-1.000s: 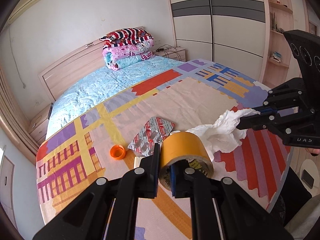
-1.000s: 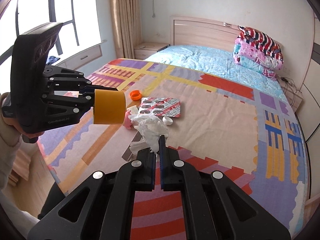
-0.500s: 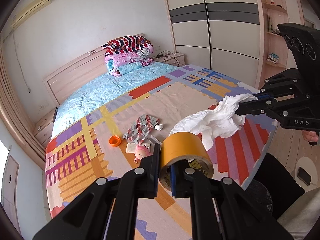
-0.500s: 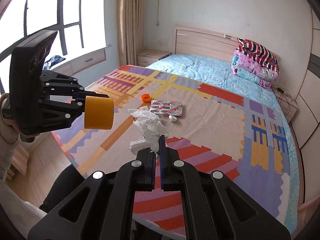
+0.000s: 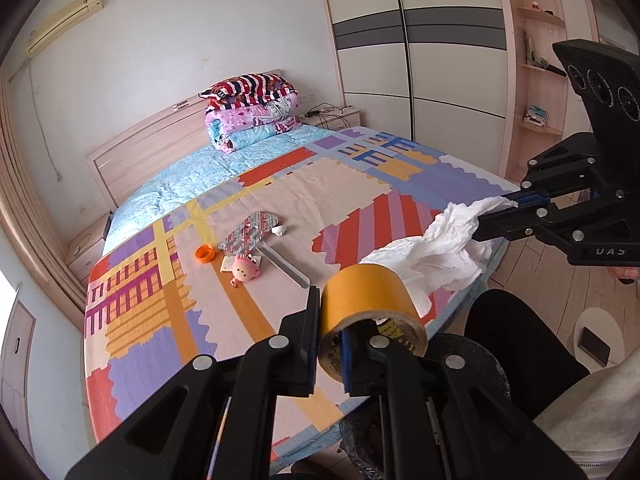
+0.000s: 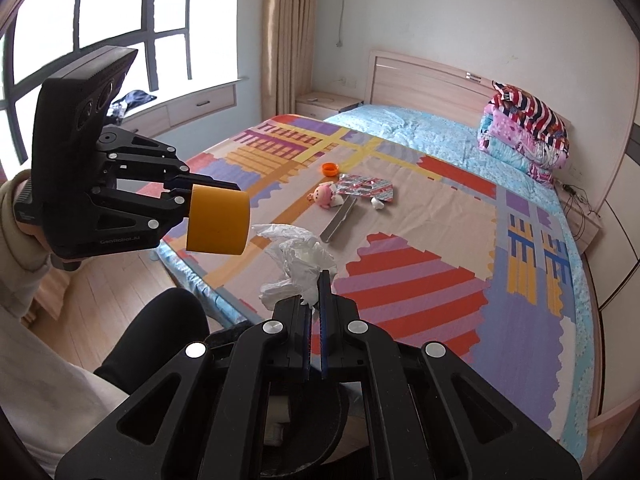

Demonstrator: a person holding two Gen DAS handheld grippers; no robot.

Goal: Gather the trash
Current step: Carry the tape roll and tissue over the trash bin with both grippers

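Note:
My left gripper is shut on a roll of orange-yellow tape, one finger inside the core; it also shows in the right wrist view. My right gripper is shut on a crumpled white tissue, which also shows in the left wrist view. Both are held in the air off the foot of the bed, over a dark round bin. On the bed lie an orange cap, a foil blister pack, a pink doll, a grey strip and a small white scrap.
The bed has a patchwork cover, folded quilts by the headboard, and nightstands on either side. A wardrobe and shelves stand to the right. The person's dark-clad knee is close to the bin. A window is on the left.
Both grippers have drawn back from the bed with the tape and the tissue, past its foot edge. The doll and the grey strip have come into view.

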